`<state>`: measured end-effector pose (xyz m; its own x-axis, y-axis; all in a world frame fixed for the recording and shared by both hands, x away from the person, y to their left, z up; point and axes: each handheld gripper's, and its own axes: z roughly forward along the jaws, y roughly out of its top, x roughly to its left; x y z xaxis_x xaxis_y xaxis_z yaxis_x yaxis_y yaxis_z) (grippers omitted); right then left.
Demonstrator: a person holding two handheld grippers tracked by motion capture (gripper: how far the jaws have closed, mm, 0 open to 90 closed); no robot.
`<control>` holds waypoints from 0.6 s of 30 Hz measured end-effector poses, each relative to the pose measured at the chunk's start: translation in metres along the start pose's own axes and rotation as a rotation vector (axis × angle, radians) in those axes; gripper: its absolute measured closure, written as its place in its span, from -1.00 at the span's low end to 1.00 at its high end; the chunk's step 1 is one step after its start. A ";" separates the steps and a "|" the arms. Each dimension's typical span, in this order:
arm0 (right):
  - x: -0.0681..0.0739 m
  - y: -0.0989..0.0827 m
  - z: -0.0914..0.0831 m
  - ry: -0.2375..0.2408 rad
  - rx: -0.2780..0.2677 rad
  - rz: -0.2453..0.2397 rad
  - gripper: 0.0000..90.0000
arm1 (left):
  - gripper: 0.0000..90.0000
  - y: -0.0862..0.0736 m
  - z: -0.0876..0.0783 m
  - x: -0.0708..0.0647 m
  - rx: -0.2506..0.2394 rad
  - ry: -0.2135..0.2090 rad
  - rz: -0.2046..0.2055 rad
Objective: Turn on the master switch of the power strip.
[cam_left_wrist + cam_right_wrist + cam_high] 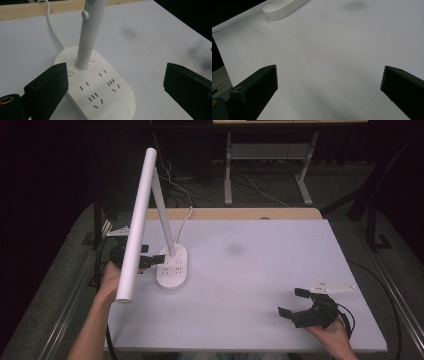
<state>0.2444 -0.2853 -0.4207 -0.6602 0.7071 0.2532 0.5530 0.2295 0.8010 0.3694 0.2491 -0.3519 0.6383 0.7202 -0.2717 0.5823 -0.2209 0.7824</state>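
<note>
The left gripper (115, 85), jaws spread wide, is straddling the smooth white oval lamp base (100, 87); its stem is cropped above.

The right gripper (329, 85) is gaping open too.

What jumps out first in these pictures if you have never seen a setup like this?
A tall white desk lamp stands at the table's left, its long bar head slanting toward the camera and its oval base dotted with plug sockets. The left gripper, jaws open, sits right at that base. The right gripper, also open, rests over bare tabletop near the front right.
</note>
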 end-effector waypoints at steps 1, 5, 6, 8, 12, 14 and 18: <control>0.000 0.000 0.000 0.000 0.000 0.000 -0.99 | -0.89 0.001 0.001 0.003 0.002 0.000 -0.005; 0.000 0.000 0.000 0.000 0.000 -0.002 -0.99 | -0.87 0.001 0.003 0.007 0.003 0.008 -0.007; 0.000 0.000 0.000 0.000 0.001 -0.002 -0.99 | -0.84 0.001 0.004 0.009 0.000 0.012 -0.014; 0.000 0.000 0.000 -0.001 0.002 -0.001 -0.99 | -0.79 0.000 0.005 0.011 0.001 0.014 -0.015; -0.001 0.000 -0.001 -0.005 0.001 -0.004 -0.99 | -0.73 0.001 0.008 0.017 0.011 0.023 -0.043; -0.002 0.000 -0.001 -0.008 0.001 -0.005 -0.99 | -0.70 0.002 0.008 0.019 0.008 0.027 -0.054; -0.002 0.000 -0.001 -0.010 0.000 -0.003 -0.99 | -0.67 0.004 0.008 0.026 0.008 0.037 -0.050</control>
<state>0.2447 -0.2878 -0.4208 -0.6566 0.7133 0.2451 0.5510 0.2317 0.8017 0.3920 0.2612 -0.3608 0.5895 0.7541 -0.2895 0.6173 -0.1894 0.7636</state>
